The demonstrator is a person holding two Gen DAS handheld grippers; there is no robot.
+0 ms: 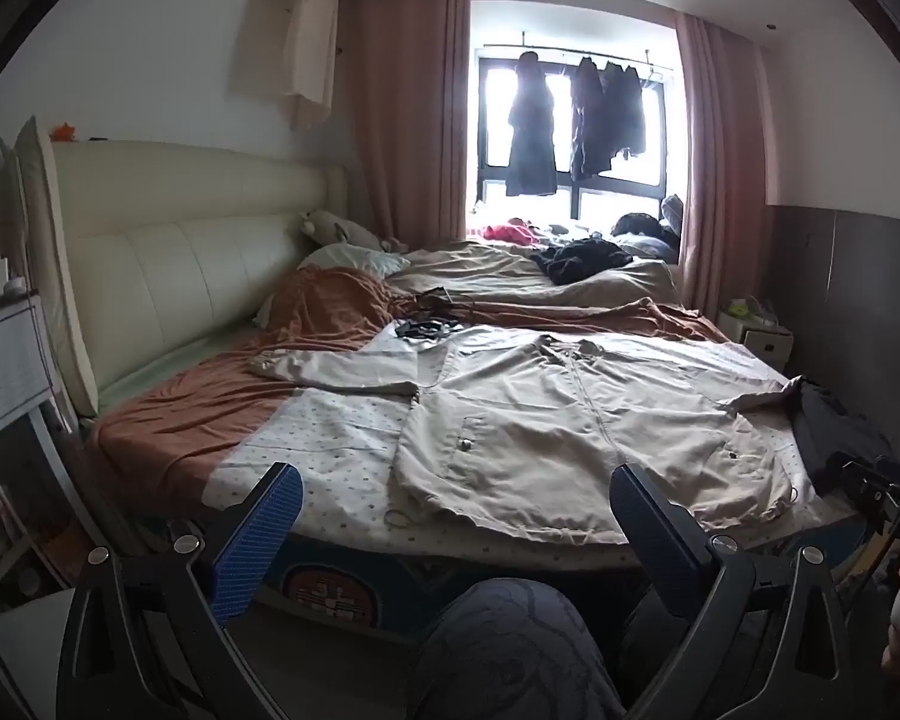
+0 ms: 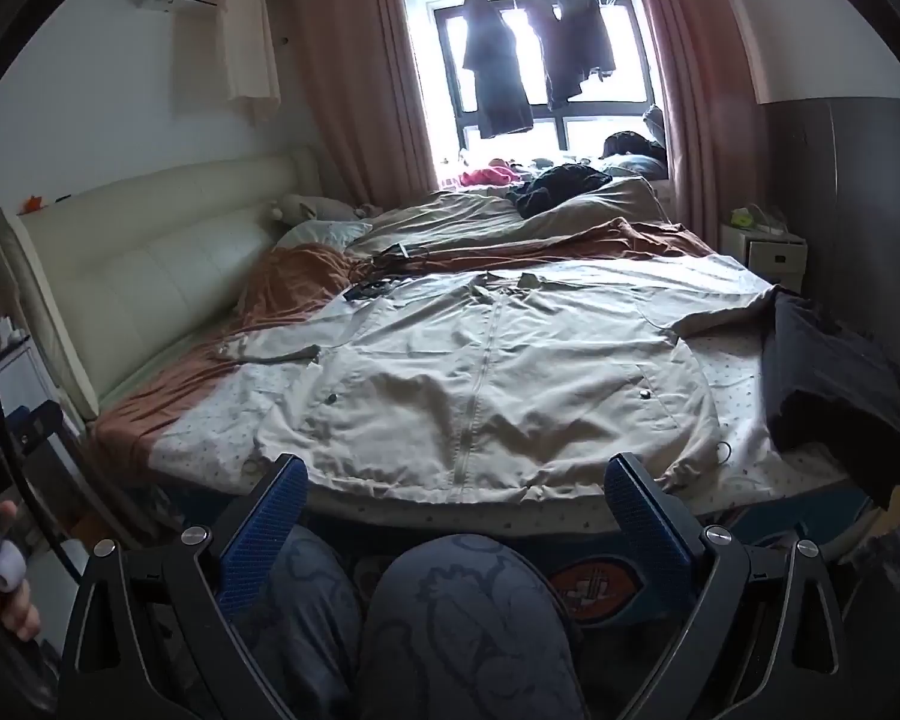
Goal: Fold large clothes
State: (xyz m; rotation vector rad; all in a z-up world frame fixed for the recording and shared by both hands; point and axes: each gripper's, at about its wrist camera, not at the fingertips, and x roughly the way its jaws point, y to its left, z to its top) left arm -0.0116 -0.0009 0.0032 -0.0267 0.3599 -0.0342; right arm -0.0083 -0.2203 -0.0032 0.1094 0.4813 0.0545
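Beige jacket lies zipped and flat on the bed, hem toward the person, collar-to-hem axis running away; both left gripper and right gripper hover spread and empty short of the hem, right more centred.

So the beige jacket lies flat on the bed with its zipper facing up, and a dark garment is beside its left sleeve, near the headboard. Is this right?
Not quite. The dark garment lies beside the other sleeve of the beige jacket, on the side away from the headboard, as the right wrist view shows. The rest holds: the jacket lies flat on the bed, zipper facing up.
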